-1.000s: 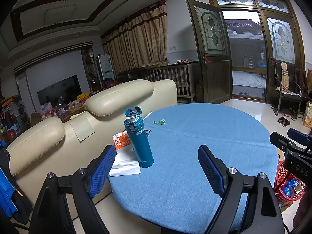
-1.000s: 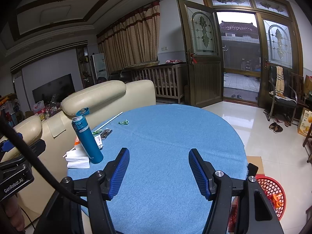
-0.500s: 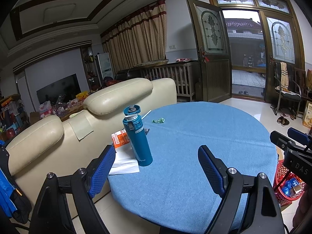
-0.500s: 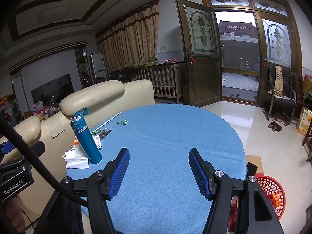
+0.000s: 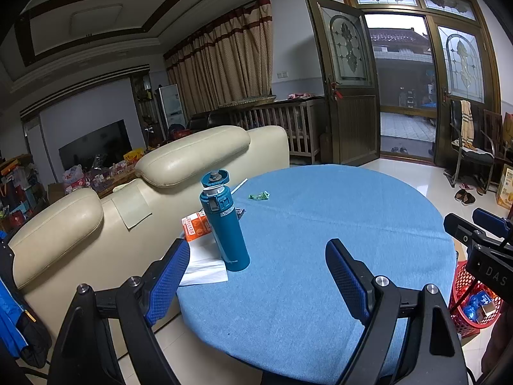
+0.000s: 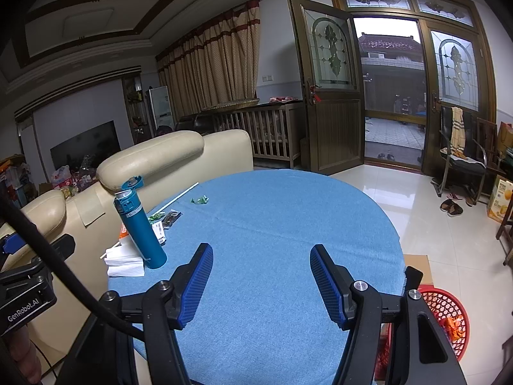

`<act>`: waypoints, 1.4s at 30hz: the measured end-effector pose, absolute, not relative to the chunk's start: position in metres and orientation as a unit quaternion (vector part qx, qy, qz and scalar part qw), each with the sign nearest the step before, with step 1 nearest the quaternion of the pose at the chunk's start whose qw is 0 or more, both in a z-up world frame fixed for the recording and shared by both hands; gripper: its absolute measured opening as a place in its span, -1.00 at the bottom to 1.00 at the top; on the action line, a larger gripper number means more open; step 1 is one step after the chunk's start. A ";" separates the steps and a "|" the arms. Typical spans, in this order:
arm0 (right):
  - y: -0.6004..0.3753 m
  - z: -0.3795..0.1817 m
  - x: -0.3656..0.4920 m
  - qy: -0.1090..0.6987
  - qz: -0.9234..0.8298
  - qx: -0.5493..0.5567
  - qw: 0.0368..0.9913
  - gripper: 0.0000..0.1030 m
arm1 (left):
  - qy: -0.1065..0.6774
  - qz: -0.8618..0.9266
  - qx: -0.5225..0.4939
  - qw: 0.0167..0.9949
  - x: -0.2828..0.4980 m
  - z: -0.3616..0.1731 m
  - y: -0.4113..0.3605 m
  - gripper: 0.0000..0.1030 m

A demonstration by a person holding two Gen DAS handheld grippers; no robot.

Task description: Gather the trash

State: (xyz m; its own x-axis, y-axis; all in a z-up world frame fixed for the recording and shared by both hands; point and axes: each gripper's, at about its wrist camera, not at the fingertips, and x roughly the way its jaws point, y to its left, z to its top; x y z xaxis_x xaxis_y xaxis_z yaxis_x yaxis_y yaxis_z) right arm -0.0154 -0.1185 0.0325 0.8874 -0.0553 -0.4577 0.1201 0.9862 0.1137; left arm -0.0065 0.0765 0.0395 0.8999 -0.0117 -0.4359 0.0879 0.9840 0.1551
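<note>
green wrapper (image 5: 259,196) on blue table (image 5: 352,224)

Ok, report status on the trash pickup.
Both hand-held grippers, left and right, open, empty. Green wrapper across the blue table, untouched. Red basket right. Path clear.

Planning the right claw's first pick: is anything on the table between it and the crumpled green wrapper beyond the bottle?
Nothing visible blocks it. The right claw is open and empty over bare blue tablecloth, which runs clear to the green wrapper. The teal bottle, white tissues and white straw lie left of that line.
</note>
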 end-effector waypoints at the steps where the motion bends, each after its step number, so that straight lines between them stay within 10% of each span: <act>1: -0.119 0.032 -0.016 0.233 -0.045 0.070 0.969 0.30 | 0.222 -0.025 0.086 0.971 -0.007 0.039 0.076 0.69; 42: -0.132 0.021 -0.013 0.246 -0.063 0.080 0.964 0.30 | 0.248 -0.038 0.093 0.964 0.002 0.033 0.067 0.69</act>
State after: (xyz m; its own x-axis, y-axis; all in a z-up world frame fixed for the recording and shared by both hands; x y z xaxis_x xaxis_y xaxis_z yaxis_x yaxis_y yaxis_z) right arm -0.0126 -0.1319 0.0214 0.8706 -0.0824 -0.4850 0.1614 0.9792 0.1233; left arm 0.0024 0.0668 0.0328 0.8742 -0.0277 -0.4849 0.1198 0.9798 0.1601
